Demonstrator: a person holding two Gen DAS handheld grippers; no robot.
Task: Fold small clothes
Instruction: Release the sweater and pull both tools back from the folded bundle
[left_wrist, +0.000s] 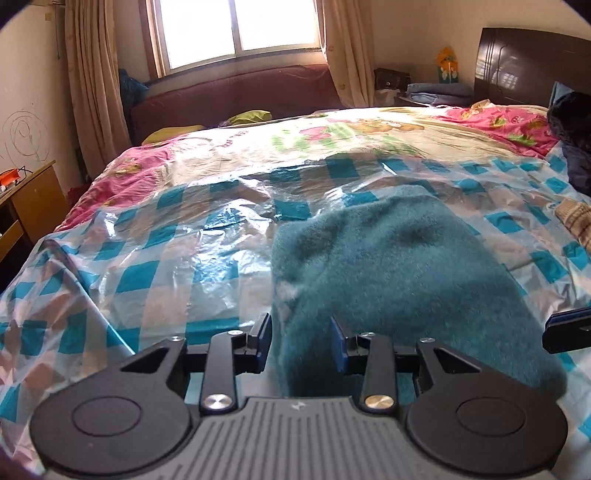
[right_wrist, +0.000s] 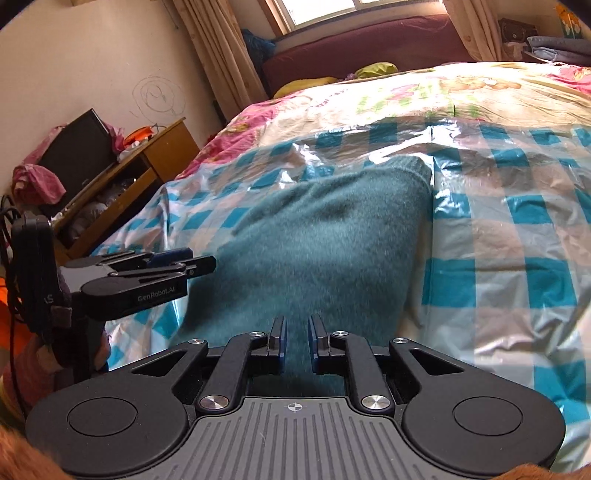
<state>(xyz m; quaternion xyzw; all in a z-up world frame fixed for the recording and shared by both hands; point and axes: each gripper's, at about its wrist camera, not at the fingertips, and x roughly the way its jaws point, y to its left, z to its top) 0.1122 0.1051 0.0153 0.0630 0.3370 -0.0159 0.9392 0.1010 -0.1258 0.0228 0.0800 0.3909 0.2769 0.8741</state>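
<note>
Fingers (left_wrist: 263, 341) of the left gripper (left_wrist: 301, 343) are spread around the near left edge of a teal fuzzy garment (left_wrist: 399, 258). Right gripper (right_wrist: 297, 343) fingers (right_wrist: 277, 343) stand slightly parted over its near edge. It lies on a checked plastic sheet (right_wrist: 498, 229) covering the bed (left_wrist: 332, 129).

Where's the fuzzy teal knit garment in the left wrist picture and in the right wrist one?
Left wrist: fuzzy teal knit garment, centre-right, reaching between the left gripper fingers.
Right wrist, centre, running to the right gripper.
Shared landmark: blue-checked plastic sheet under it.
</note>
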